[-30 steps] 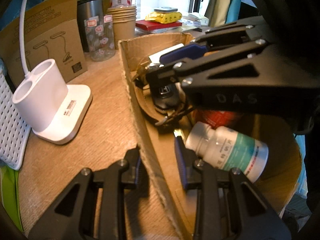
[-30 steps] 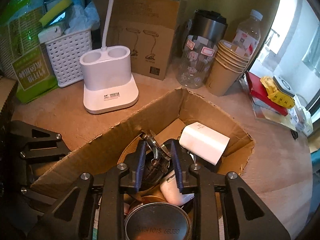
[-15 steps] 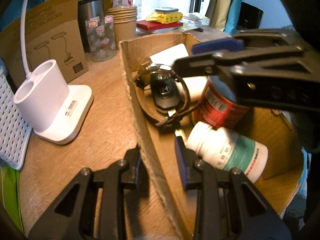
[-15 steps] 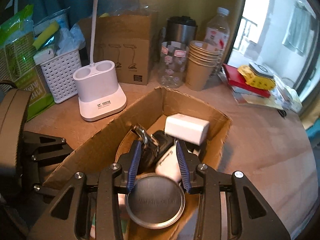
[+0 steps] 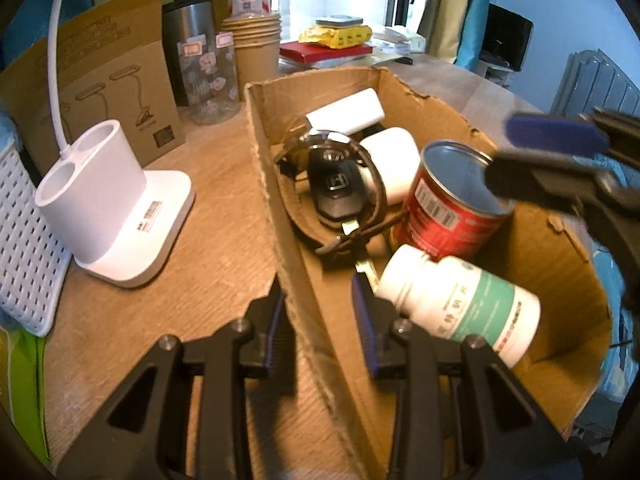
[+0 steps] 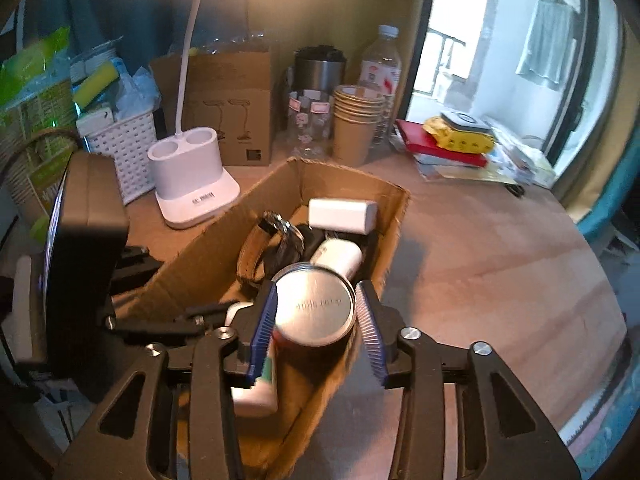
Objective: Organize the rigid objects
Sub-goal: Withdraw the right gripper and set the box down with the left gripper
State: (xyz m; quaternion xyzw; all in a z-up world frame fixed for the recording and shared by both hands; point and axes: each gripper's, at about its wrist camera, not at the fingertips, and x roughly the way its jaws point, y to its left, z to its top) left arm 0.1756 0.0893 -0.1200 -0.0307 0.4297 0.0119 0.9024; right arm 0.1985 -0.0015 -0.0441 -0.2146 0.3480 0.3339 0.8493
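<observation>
On the tabletop (image 5: 120, 312), an open cardboard box (image 5: 560, 248) is sitting with the sorted items lying inside it: a white charger block (image 5: 348, 112) at the far end, a second white rounded case (image 5: 394, 162) beside it, a wristwatch (image 5: 320, 148) with its brown strap looping around a black car key (image 5: 338, 190), a red tin can (image 5: 448, 208) leaning near the right wall, and a white pill bottle (image 5: 456, 300) lying on its side at the near end. The left tool (image 5: 320, 320) is straddling the box's near wall, its jaws widening, the pads not visibly pressing the cardboard. The right tool (image 6: 316, 332) is hovering over the can, jaws opening, pads clear of it. Behind the box, a white lamp base (image 5: 116, 208), a brown carton (image 5: 100, 80), stacked paper cups (image 5: 256, 48), a steel tumbler (image 5: 188, 24) and a white basket (image 5: 24, 248) are standing.
</observation>
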